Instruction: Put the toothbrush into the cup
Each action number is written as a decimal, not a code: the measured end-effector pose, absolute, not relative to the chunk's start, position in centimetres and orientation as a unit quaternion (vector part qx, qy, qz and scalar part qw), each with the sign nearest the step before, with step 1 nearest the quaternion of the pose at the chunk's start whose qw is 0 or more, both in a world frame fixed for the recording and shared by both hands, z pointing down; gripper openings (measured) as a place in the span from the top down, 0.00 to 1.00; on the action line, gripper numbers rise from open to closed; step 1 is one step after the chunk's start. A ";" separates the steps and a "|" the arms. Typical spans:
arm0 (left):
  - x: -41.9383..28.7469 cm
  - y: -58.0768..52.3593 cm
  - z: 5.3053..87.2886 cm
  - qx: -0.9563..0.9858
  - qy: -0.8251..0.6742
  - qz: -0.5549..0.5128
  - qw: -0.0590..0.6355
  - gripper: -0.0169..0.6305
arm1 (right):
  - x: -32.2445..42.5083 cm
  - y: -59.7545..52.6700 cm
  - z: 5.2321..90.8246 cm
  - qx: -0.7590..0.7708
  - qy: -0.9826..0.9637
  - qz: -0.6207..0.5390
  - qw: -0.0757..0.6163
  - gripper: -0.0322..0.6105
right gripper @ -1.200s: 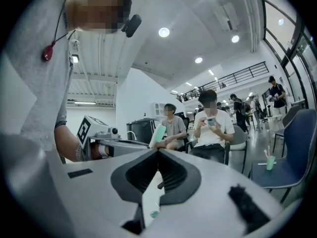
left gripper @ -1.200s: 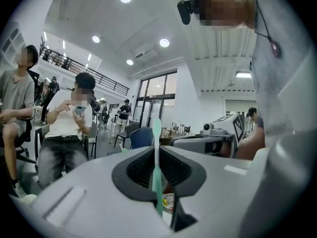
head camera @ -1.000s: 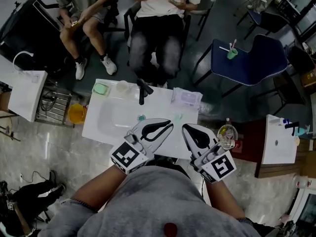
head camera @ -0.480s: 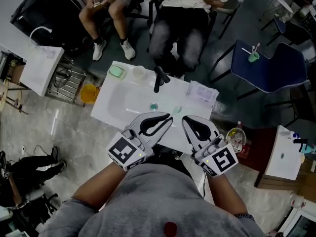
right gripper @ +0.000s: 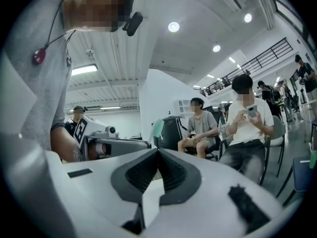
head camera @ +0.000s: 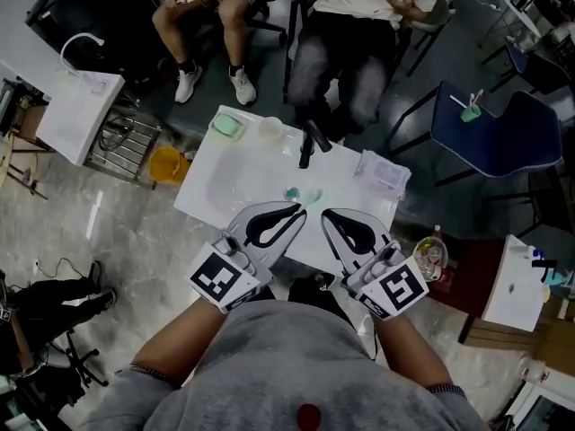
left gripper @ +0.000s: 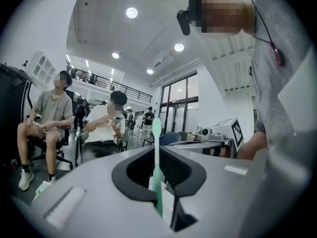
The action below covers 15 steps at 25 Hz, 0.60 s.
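A mint-green toothbrush (left gripper: pixel 156 138) stands upright between the jaws of my left gripper (left gripper: pixel 158 155), which is shut on its handle. Its head (right gripper: pixel 157 128) also rises just past my right gripper (right gripper: pixel 158 150), whose jaws meet at the tips with nothing between them. In the head view both grippers, left (head camera: pixel 298 208) and right (head camera: pixel 325 214), hover side by side over the near edge of the white sink table (head camera: pixel 216 200). A pale translucent cup (head camera: pixel 270 129) stands at the table's far edge, left of the black tap (head camera: pixel 310 142), well beyond both grippers.
A green soap dish (head camera: pixel 227 126) sits left of the cup and a purple box (head camera: pixel 384 173) lies at the table's far right. Two seated people (head camera: pixel 359 25) are just behind the table. A blue chair (head camera: pixel 490 119) carries another green cup (head camera: pixel 470 112).
Both grippers have moved forward over the table toward the basin, the toothbrush still held upright in the left one. The table and tap now sit nearer the jaw tips.
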<state>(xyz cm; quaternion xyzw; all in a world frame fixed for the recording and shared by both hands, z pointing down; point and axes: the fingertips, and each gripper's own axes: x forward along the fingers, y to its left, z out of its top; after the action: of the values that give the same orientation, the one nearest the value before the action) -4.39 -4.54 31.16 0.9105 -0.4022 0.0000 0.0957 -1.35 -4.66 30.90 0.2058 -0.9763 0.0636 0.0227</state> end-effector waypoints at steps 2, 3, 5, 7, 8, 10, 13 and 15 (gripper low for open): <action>-6.0 -4.5 31.2 0.913 -0.396 -0.002 0.096 0.92 | -3.1 -4.6 30.8 0.211 -0.975 0.063 0.026 0.93; -6.9 -4.6 31.2 0.915 -0.393 -0.005 0.088 0.92 | -3.9 -4.6 30.8 0.214 -0.974 0.064 0.027 0.93; -8.8 -4.8 31.3 0.919 -0.387 -0.009 0.077 0.92 | -5.7 -4.6 30.9 0.222 -0.972 0.069 0.028 0.93; -10.8 -4.9 31.3 0.921 -0.381 -0.009 0.076 0.92 | -7.5 -4.7 31.0 0.230 -0.970 0.070 0.029 0.93; -11.8 -4.8 31.4 0.922 -0.378 -0.010 0.077 0.92 | -8.4 -4.7 30.9 0.234 -0.969 0.069 0.029 0.93; -13.7 -4.6 31.6 0.924 -0.371 -0.009 0.088 0.92 | -10.3 -4.6 30.9 0.243 -0.967 0.067 0.029 0.93; -16.4 -4.5 32.0 0.929 -0.359 -0.006 0.088 0.92 | -13.0 -4.4 30.9 0.257 -0.964 0.066 0.028 0.93; -18.0 -4.8 32.2 0.933 -0.352 -0.006 0.077 0.92 | -14.5 -4.5 31.2 0.267 -0.961 0.066 0.029 0.93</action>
<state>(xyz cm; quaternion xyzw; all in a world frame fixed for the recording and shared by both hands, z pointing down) -17.97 -4.79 32.17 0.9327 -0.3522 -0.0062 0.0773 -14.46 -4.49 31.21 0.2670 -0.9610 0.0663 0.0287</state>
